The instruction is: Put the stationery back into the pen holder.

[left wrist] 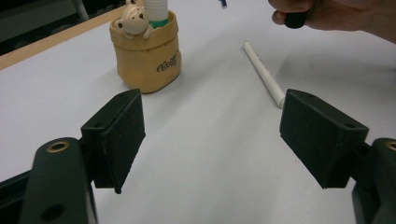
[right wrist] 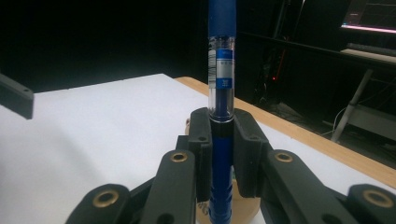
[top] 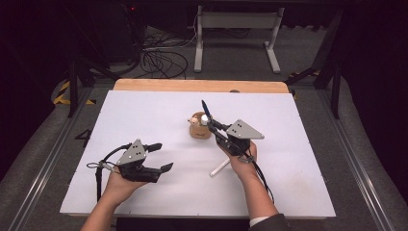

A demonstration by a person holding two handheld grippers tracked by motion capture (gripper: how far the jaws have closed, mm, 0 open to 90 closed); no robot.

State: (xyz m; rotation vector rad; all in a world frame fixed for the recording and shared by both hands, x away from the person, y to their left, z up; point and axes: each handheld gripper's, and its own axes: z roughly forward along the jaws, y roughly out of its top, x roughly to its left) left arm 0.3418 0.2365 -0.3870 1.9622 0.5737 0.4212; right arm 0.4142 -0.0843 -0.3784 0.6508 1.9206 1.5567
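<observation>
Dark floor with loose cables and a white frame lies beyond the counter (top: pixel 144 115), whose white top leaves bare wood at the far edge. On it stands a tan pen pot (top: pixel 199 130) with a bear figure on its rim, already holding a white marker; its cursive print is too small to read. Just above the pot, the right tool (top: pixel 212 125) is clamped on a blue pen (right wrist: pixel 221 93), apparently to drop it in; the pen's label is illegible. The left tool (top: pixel 161 157) hangs wide and empty, seemingly ready for the white pen (left wrist: pixel 264 73) lying near the pot.
</observation>
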